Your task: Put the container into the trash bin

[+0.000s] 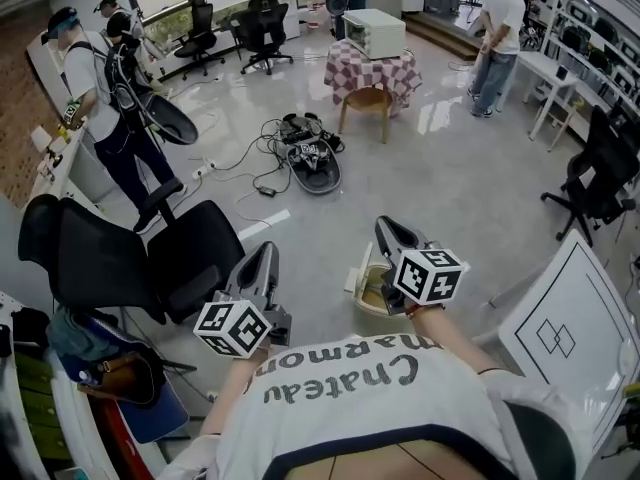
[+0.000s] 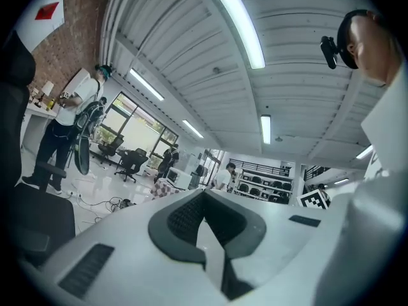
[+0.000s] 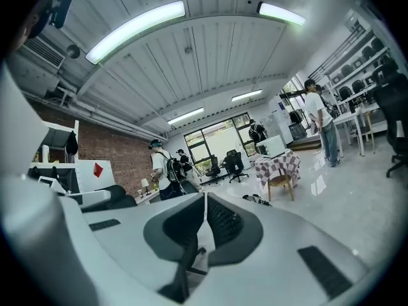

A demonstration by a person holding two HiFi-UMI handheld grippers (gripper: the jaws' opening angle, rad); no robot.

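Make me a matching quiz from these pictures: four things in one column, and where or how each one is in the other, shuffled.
Things:
1. white oven
2. black chair
3. bin
4. right gripper

Descriptions:
A. fingers together, nothing held
B. close beside the right gripper in the head view
C. on the checked tablecloth
D. at the left, next to the left gripper

Pairs: 1-C, 2-D, 3-B, 4-A
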